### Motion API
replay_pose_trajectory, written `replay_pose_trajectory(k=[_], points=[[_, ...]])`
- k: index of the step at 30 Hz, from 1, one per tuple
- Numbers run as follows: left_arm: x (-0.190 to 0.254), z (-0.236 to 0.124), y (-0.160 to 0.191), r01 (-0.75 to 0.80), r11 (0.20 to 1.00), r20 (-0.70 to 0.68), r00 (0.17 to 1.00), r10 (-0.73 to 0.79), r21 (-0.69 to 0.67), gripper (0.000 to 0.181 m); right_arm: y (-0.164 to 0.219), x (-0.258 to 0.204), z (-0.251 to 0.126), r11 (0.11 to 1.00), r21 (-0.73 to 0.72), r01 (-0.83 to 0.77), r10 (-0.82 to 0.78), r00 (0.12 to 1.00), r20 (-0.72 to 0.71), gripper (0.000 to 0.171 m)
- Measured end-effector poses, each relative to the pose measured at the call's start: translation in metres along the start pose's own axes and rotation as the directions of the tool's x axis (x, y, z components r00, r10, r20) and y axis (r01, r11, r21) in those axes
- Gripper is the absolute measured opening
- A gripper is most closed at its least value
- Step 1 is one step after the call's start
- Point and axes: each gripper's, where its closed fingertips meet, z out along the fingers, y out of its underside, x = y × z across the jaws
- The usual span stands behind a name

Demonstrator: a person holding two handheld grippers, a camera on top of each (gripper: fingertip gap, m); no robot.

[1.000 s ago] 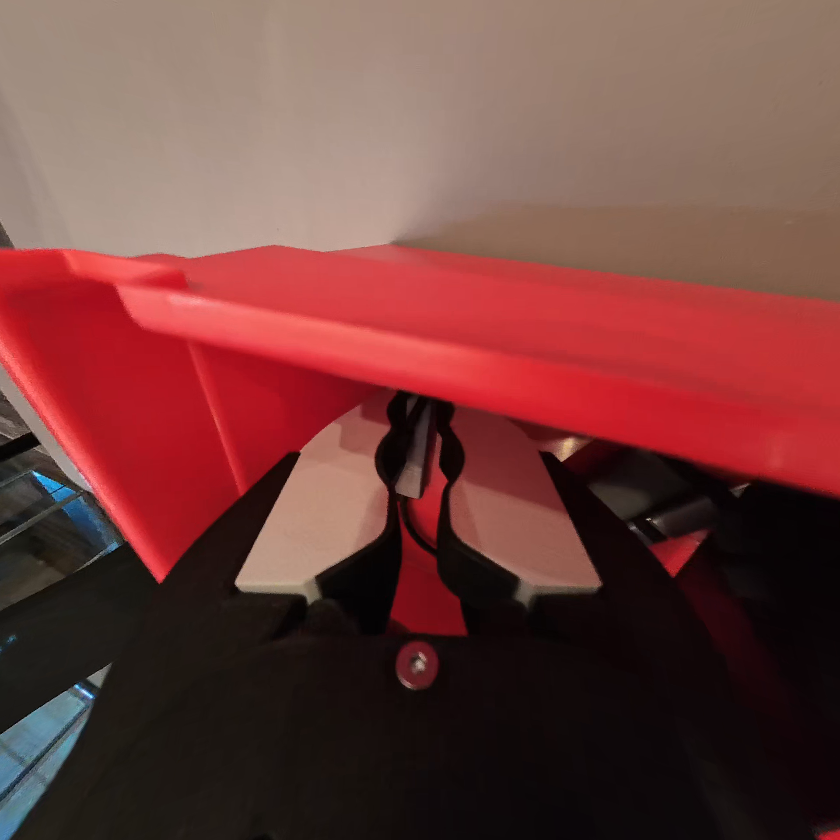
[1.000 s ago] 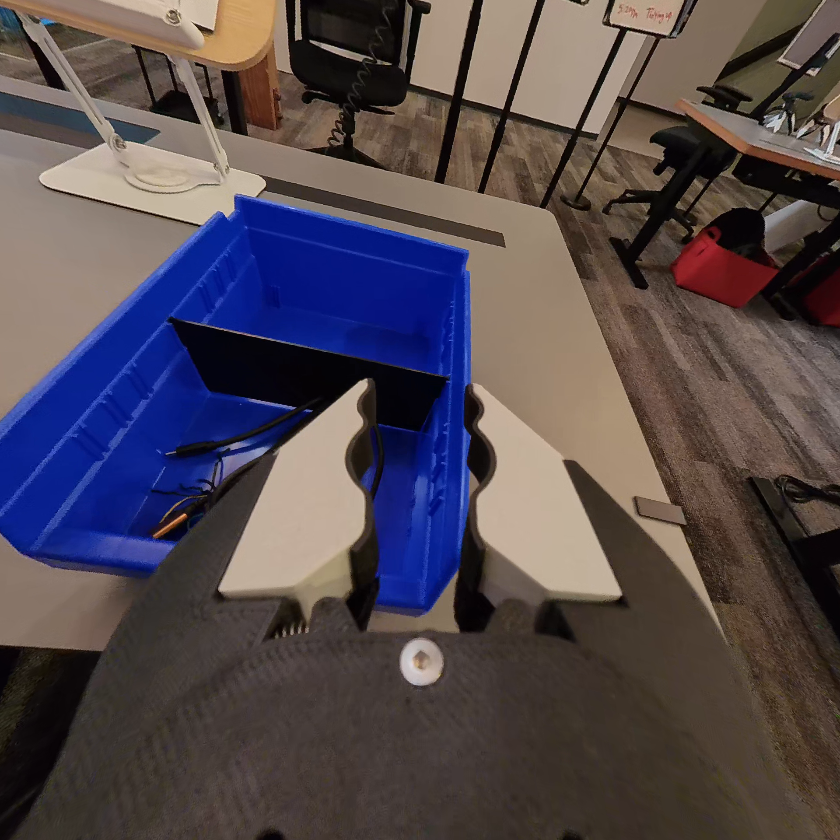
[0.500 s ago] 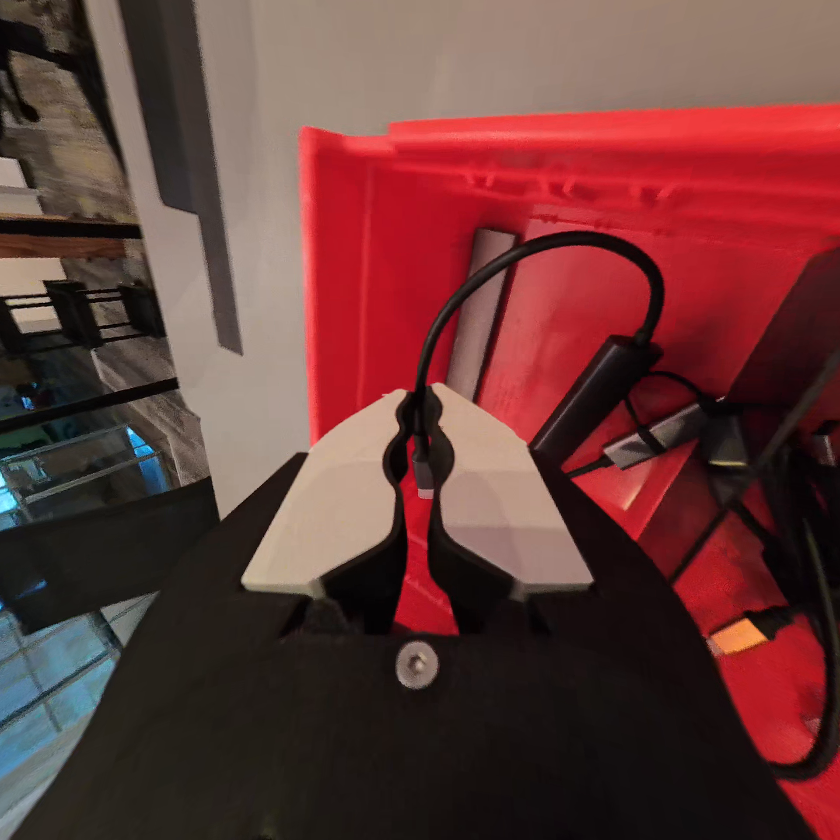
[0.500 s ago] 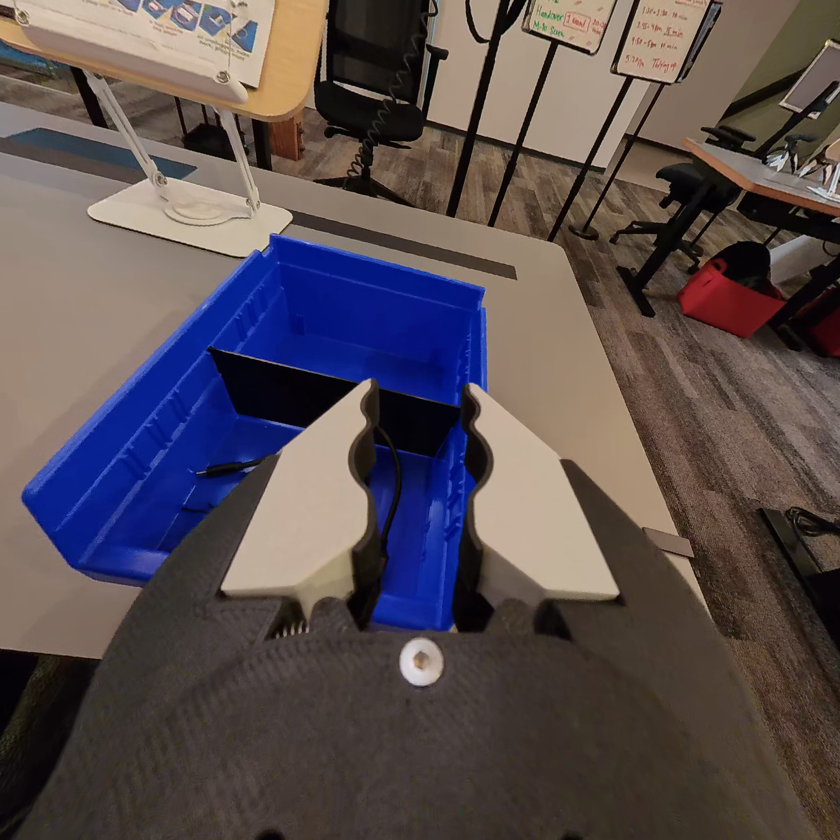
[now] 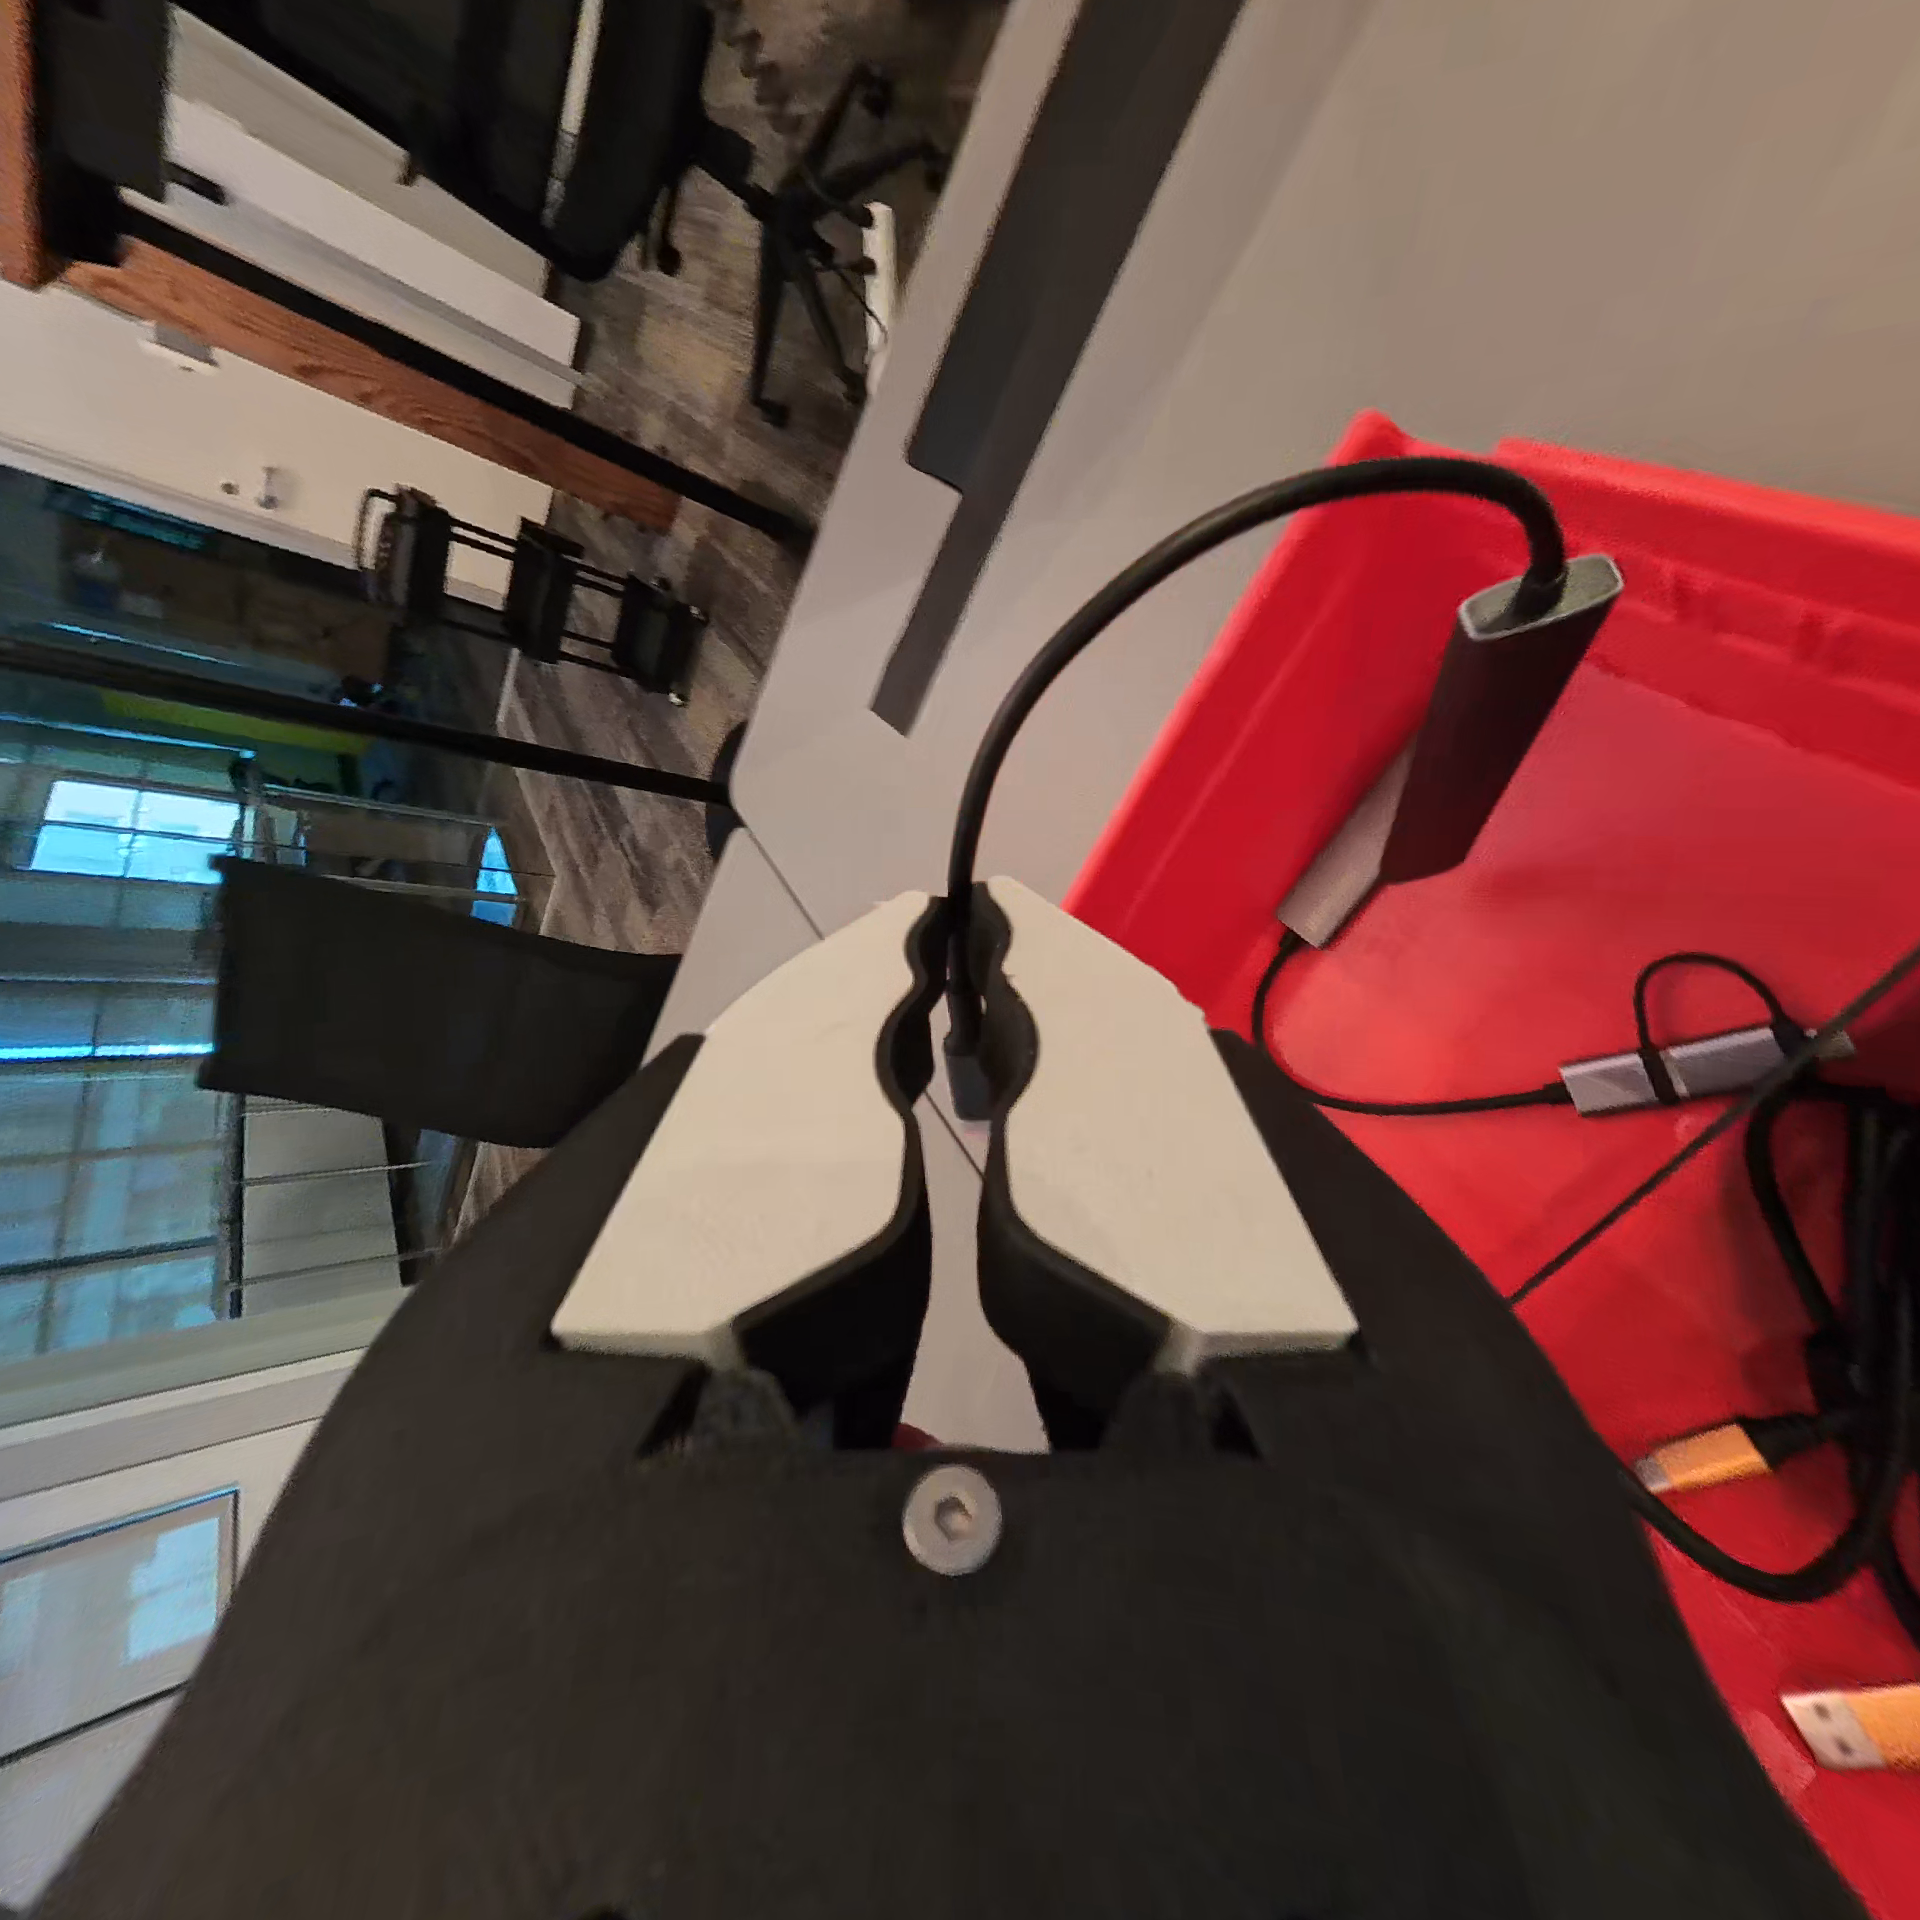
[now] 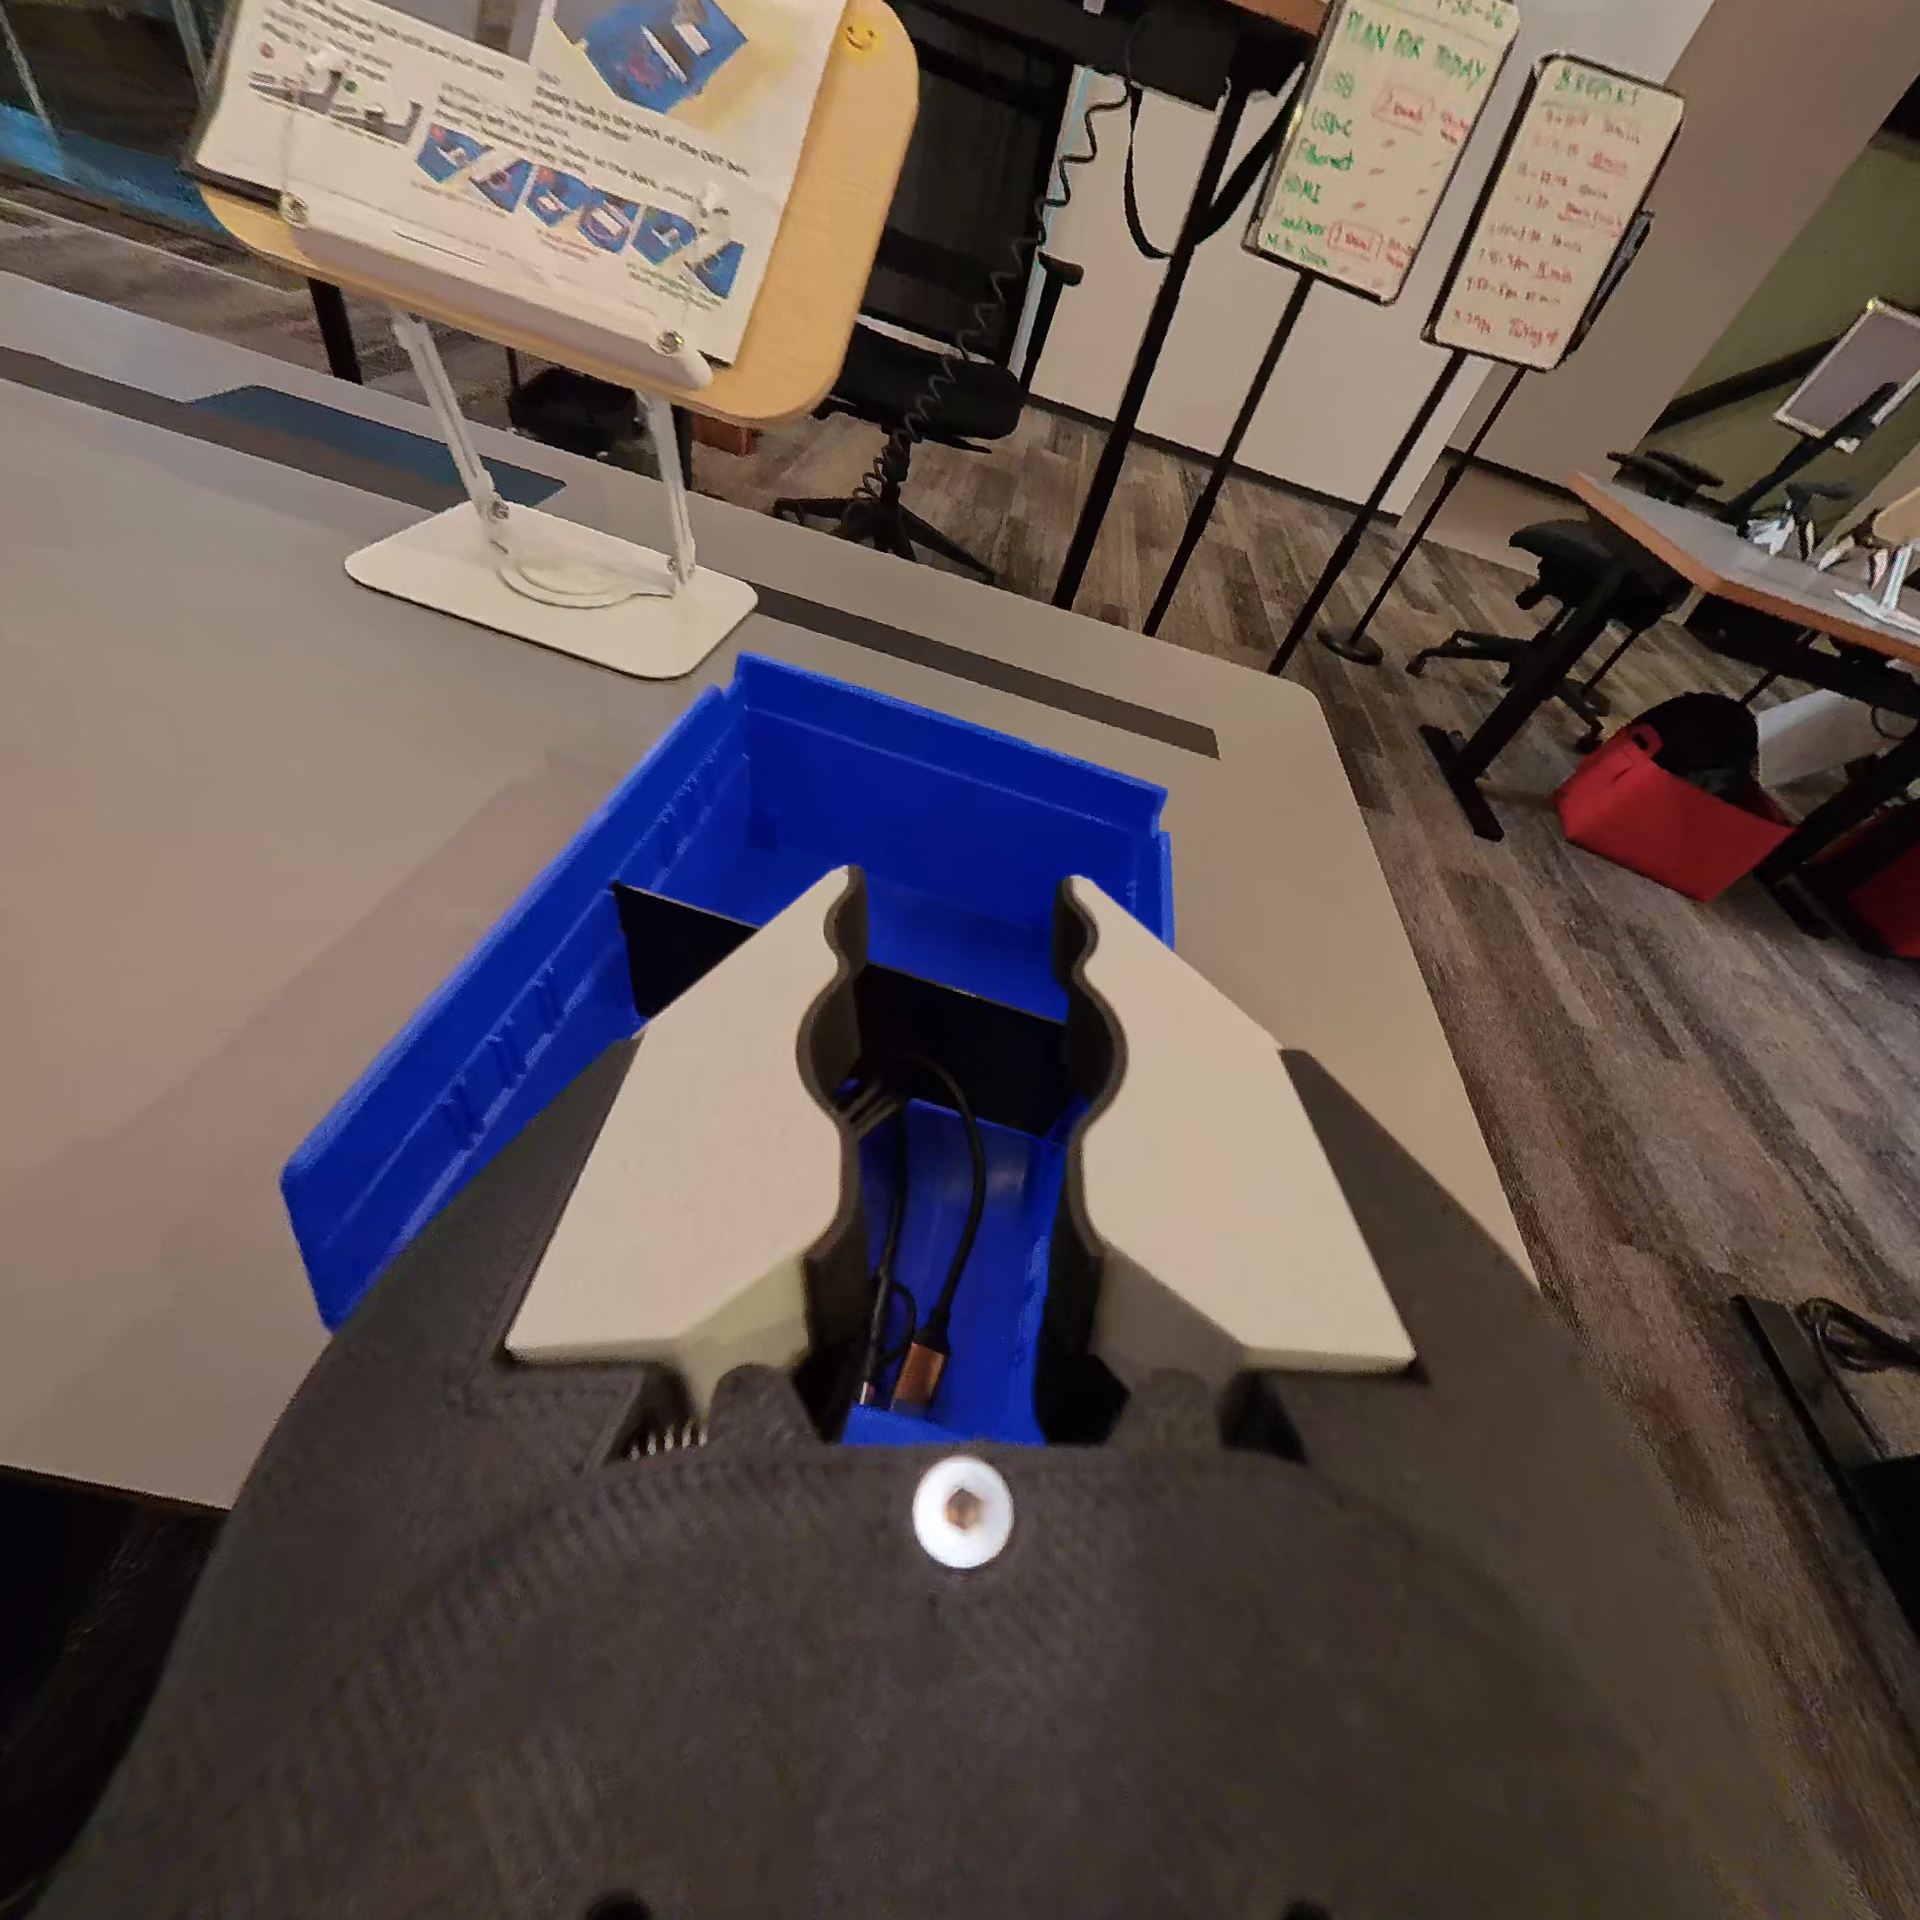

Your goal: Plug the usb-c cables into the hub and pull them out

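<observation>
Left gripper [image 5: 961, 914] black-bodied, right gripper [image 6: 961, 904] seemingly charcoal, grey scalloped fingers [image 6: 717, 1143], silver screws [image 5: 951, 1519]

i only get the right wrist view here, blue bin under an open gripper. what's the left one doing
Observer: The left gripper is shut on the hub's own cable, close to its plug.
Operator: and the hub itself?
Observer: The hub hangs from that cable over a red bin.
Operator: any other cables over there
Observer: Yes, the red bin holds black cables and orange-tipped plugs.
</observation>
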Motion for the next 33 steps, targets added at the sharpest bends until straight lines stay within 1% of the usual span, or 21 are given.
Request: replay_pose_trajectory(k=[4, 7, 9, 12, 17, 21, 26, 33], points=[[-0.028, -0.022, -0.028, 0.046, 0.997, 0.084, 0.995, -0.052, 0.068, 0.003, -0.011, -0.013, -0.002, 0.999, 0.019, 0.035, -0.035, 0.999, 0.021, 0.033], [-0.041, -0.044, -0.062, 0.044, 0.988, 0.106, 0.993, -0.060, 0.147, 0.003, -0.018, -0.023, -0.004, 0.998, 0.042, 0.043, -0.045, 0.998, 0.044, 0.033], [-0.041, -0.058, -0.090, 0.007, 0.982, 0.110, 0.993, -0.028, 0.189, 0.003, -0.024, -0.031, -0.006, 0.997, 0.056, 0.051, -0.054, 0.997, 0.061, 0.033], [-0.027, -0.070, -0.135, -0.077, 0.968, 0.090, 0.994, 0.057, 0.239, 0.003, -0.035, -0.047, -0.009, 0.993, 0.094, 0.065, -0.075, 0.992, 0.099, 0.032], [0.023, -0.068, -0.200, -0.223, 0.926, 0.013, 0.973, 0.231, 0.305, 0.003, -0.048, -0.077, -0.015, 0.983, 0.138, 0.117, -0.138, 0.978, 0.156, 0.033], [0.075, -0.050, -0.236, -0.324, 0.883, -0.059, 0.930, 0.364, 0.339, 0.003, -0.046, -0.096, -0.017, 0.981, 0.144, 0.132, -0.160, 0.966, 0.201, 0.034], [0.140, -0.025, -0.258, -0.466, 0.814, -0.125, 0.837, 0.533, 0.347, 0.003, -0.035, -0.105, -0.020, 0.983, 0.136, 0.126, -0.156, 0.959, 0.235, 0.033], [0.211, -0.011, -0.276, -0.601, 0.699, -0.205, 0.683, 0.701, 0.387, 0.002, -0.024, -0.111, -0.022, 0.986, 0.128, 0.110, -0.141, 0.954, 0.267, 0.033]])
